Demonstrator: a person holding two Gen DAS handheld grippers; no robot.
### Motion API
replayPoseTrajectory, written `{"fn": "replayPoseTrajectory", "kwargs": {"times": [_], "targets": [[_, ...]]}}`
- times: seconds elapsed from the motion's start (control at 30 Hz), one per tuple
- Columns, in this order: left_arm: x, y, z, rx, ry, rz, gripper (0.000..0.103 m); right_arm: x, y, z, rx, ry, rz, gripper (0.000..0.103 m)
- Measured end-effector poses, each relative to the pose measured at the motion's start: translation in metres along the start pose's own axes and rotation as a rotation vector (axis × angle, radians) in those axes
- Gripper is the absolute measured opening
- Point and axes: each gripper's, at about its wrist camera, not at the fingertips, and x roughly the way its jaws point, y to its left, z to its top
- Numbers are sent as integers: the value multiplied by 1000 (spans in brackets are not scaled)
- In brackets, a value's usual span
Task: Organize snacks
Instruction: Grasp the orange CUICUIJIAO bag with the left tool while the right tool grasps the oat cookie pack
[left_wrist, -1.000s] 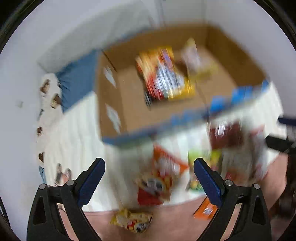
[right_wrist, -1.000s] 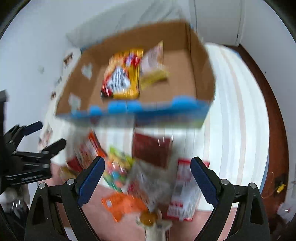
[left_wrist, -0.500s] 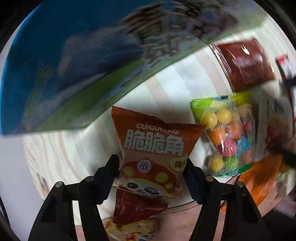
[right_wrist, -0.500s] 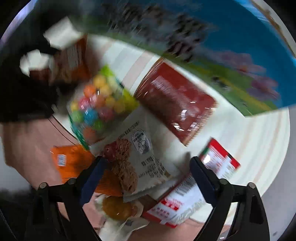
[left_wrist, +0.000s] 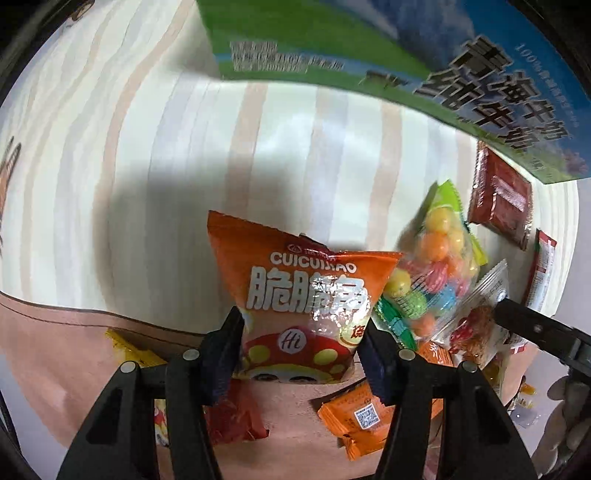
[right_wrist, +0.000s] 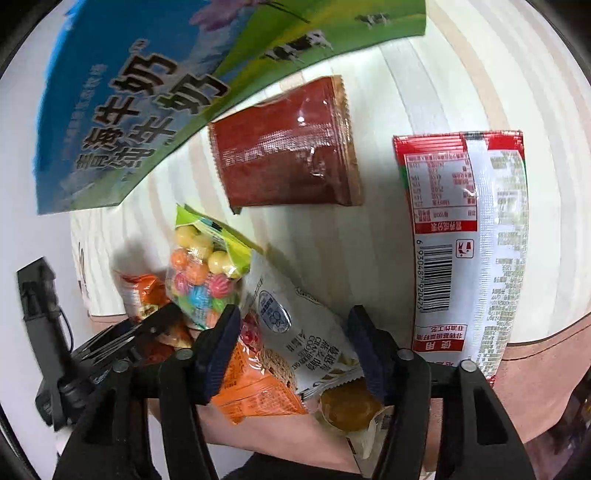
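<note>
My left gripper is shut on an orange CUICUIJIAO chip bag with a mushroom cartoon, its pads pressing both sides. My right gripper straddles a white cookie packet; its jaws stand close to the packet's sides, contact unclear. That packet also shows in the left wrist view. A clear bag of coloured candy balls lies left of it, also seen in the left wrist view. The blue-green milk carton box stands behind the snacks.
A dark red packet and a red-white packet with barcode lie on the striped cloth. Small orange packets and a yellow pastry lie near the pink table edge.
Both grippers dropped from above the box down to the snacks. The left jaws closed on the orange chip bag. The right jaws narrowed around the white cookie packet.
</note>
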Motion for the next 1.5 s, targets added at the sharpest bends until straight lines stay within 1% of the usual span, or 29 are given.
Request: {"fn": "replayPoseTrajectory", "kwargs": {"times": [0.1,0.17,0.2,0.27,0.3,0.33,0.37,0.43,0.5,0.53,0.6,0.63,0.7,0.73,0.8,0.87,0.93,0.97,1.07,1.1,1.17,1.2,1.23,1.27,1.33,1.37,1.4,1.43,1.5], "targets": [[6,-4,7,29,1,23,57,-8,18,-1,-149,-30,-91,76],[8,-11,10,70,-2,53,58,-6,41,-5,-306,-24,-157,76],[11,-17,7,83,-6,65,58,-1,54,-10,-410,-17,-225,76],[13,-27,4,109,-9,87,59,8,71,-23,-536,1,-307,76],[14,-34,2,114,-11,92,59,17,75,-29,-586,20,-361,73],[14,-38,3,121,-11,96,59,21,74,-31,-594,28,-382,70],[15,-48,0,123,-11,96,59,24,72,-32,-579,29,-380,64],[19,-60,0,120,-10,90,59,15,56,-23,-420,-8,-318,60],[25,-65,-4,112,-8,79,59,0,32,-13,-219,-51,-212,58],[22,-54,-12,106,-8,71,59,-6,19,-10,-116,-65,-149,58],[23,-49,-12,92,-5,54,59,-15,2,-6,5,-68,-52,59],[23,-50,-10,84,-3,46,59,-17,-1,-6,14,-60,-36,61],[22,-39,-13,76,0,33,61,-26,1,-4,-36,-61,-38,78],[18,-32,-13,72,1,28,61,-27,3,-5,-73,-63,-57,78],[25,-27,-9,67,2,31,61,-21,27,-9,-192,-55,-115,78],[27,-29,-9,73,1,45,62,-6,45,-12,-307,-22,-208,78],[26,-19,-10,83,-2,57,62,4,52,-16,-381,-26,-303,64],[25,-22,-11,91,-2,64,62,6,51,-16,-371,-34,-323,59],[22,-26,-12,103,-2,72,62,-7,26,-9,-164,-80,-212,55],[21,-28,-13,99,-2,69,62,-15,12,-6,-54,-93,-132,55],[19,-28,-13,83,-3,55,62,-20,-4,-2,61,-82,-25,57],[17,-28,-15,78,-4,51,62,-20,-8,0,83,-58,12,62],[19,-26,-17,72,-7,47,62,-21,-8,1,75,-54,21,65],[19,-26,-17,67,-11,47,62,-21,-4,3,52,-58,9,66],[18,-25,-19,59,-24,51,62,-13,5,2,-25,-52,-57,67],[16,-24,-21,53,-36,56,56,-8,10,0,-60,-50,-92,66],[15,-25,-23,51,-53,69,52,-6,17,-3,-102,-57,-145,59],[8,-22,-28,51,-60,74,51,-7,31,-22,-117,-68,-188,55],[2,-17,-35,46,-78,84,47,-3,37,-30,-126,-94,-207,50]]}}
